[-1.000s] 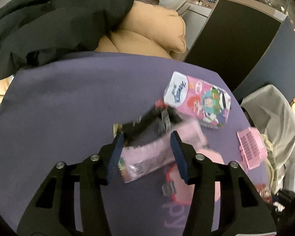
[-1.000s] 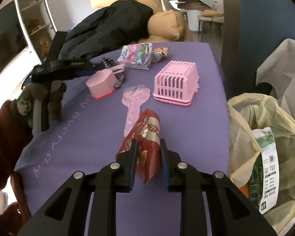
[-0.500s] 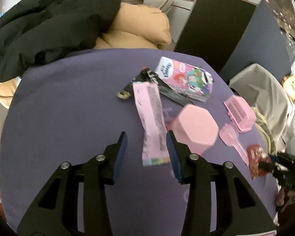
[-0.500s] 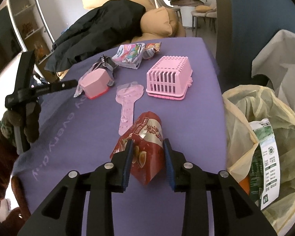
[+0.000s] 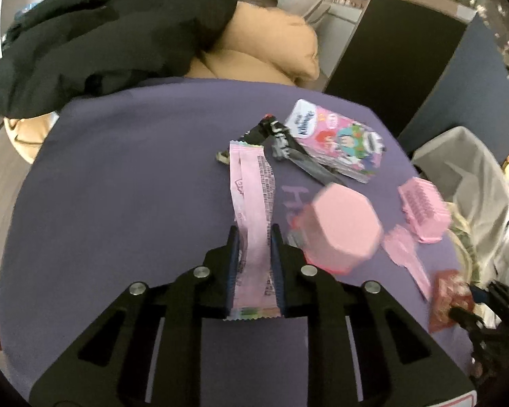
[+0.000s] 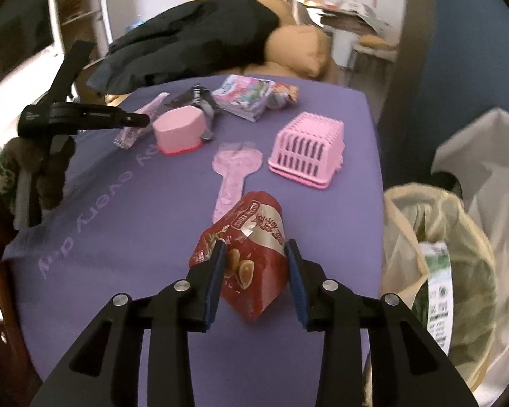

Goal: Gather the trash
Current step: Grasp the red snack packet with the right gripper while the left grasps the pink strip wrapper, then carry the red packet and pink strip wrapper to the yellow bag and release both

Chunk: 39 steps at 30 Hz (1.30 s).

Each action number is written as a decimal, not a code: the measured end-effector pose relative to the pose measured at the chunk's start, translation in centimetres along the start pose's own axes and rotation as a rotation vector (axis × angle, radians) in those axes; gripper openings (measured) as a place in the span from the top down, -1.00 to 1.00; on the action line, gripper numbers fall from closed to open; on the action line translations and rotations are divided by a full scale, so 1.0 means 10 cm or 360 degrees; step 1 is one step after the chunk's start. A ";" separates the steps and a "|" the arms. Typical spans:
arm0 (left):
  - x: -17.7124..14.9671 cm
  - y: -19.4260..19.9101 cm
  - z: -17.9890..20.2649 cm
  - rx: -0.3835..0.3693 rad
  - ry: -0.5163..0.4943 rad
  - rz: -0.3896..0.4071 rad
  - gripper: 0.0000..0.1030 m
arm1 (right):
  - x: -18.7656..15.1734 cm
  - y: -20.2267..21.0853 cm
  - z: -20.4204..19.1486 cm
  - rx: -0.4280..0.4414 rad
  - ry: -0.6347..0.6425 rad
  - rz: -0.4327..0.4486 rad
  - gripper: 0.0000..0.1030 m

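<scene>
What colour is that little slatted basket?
Pink. The slatted basket shows best in the right wrist view.

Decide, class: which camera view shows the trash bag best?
The right wrist view. The trash bag fills its right side, mouth open, a green-labelled package inside. The left wrist view catches only a blurred sliver of the trash bag at its right edge, behind the pink basket.

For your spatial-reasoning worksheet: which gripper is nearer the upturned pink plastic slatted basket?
Right. The right gripper, around a red snack wrapper, sits just short of the basket. The left gripper, closing on a pink wrapper, lies beyond a pink hexagonal box.
</scene>
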State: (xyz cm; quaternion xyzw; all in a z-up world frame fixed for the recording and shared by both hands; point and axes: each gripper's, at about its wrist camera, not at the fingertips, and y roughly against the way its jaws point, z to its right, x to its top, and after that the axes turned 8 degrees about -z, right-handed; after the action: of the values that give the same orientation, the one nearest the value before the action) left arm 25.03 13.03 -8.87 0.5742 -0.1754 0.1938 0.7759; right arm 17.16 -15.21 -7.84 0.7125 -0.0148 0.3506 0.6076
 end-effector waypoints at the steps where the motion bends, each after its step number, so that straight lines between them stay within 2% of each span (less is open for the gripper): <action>1: -0.06 0.07 0.02 -0.0018 0.0004 0.0013 0.67 | 0.01 -0.03 0.01 -0.0004 0.0015 -0.0021 0.33; 5: -0.30 0.23 0.09 -0.0116 0.0072 0.0033 0.67 | 0.04 -0.11 -0.01 -0.0009 0.0092 -0.0077 0.33; 11: -0.47 0.29 0.24 -0.0077 0.0078 0.0002 0.67 | 0.08 -0.13 0.02 0.0031 0.0189 -0.0116 0.33; 16: -0.46 0.44 0.30 -0.0098 0.0077 0.0058 0.67 | 0.12 -0.14 0.10 0.0108 0.0171 -0.0142 0.33; 17: -0.46 0.46 0.32 -0.0104 0.0077 0.0063 0.67 | 0.12 -0.13 0.11 0.0118 0.0162 -0.0139 0.40; 20: -0.45 0.52 0.37 -0.0119 0.0061 0.0083 0.67 | 0.14 -0.05 0.12 0.0133 0.0152 -0.0101 0.60; 23: -0.43 0.58 0.43 -0.0125 0.0044 0.0104 0.67 | 0.18 0.07 0.11 0.0117 0.0171 -0.0049 0.66; 39: -0.26 1.02 0.93 -0.0116 -0.0102 0.0241 0.67 | 0.35 0.72 0.27 -0.0019 0.0175 0.0187 0.68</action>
State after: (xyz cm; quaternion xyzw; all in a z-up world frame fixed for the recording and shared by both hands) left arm 17.24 6.58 0.85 0.5364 -0.2501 0.2269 0.7734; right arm 17.92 -18.04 0.11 0.6864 -0.0253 0.4243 0.5901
